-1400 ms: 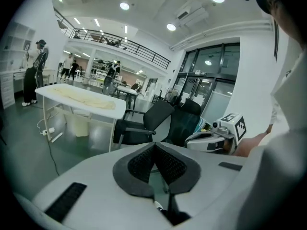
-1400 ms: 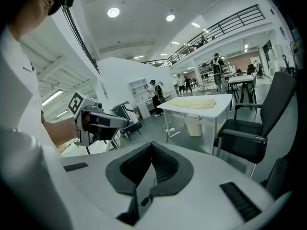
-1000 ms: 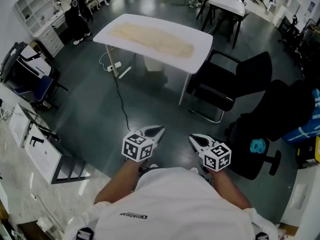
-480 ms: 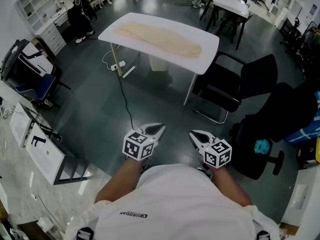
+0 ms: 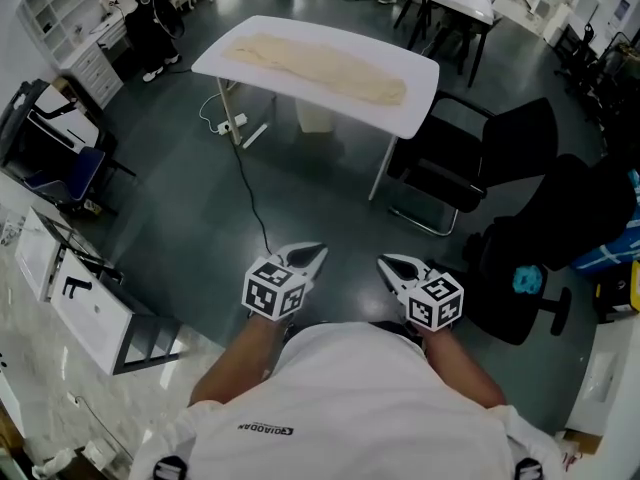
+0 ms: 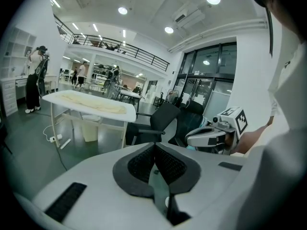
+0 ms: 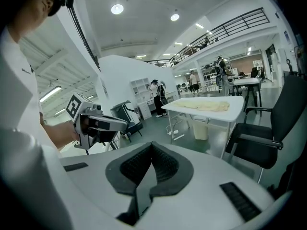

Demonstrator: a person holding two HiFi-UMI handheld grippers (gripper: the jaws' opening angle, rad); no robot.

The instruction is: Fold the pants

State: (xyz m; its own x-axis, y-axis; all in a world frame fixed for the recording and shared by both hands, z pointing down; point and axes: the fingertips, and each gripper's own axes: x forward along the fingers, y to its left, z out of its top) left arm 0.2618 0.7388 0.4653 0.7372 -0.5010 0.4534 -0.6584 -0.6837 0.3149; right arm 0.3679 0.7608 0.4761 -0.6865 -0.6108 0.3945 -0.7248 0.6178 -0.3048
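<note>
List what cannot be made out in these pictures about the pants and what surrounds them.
- Pants: in the head view, too far and small to tell waistband from legs; the left gripper view shows them nearly edge-on over the table.
- The person's grip: in the head view, hidden behind the marker cubes of the left claw and right claw.
- Small blue thing: too small to identify.
- Blue-and-white thing: cut off by the right edge.

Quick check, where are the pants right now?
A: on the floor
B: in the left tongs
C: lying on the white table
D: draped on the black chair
C: the cream pants lie stretched along the white table, beyond the shut, empty left tongs and right tongs.
</note>
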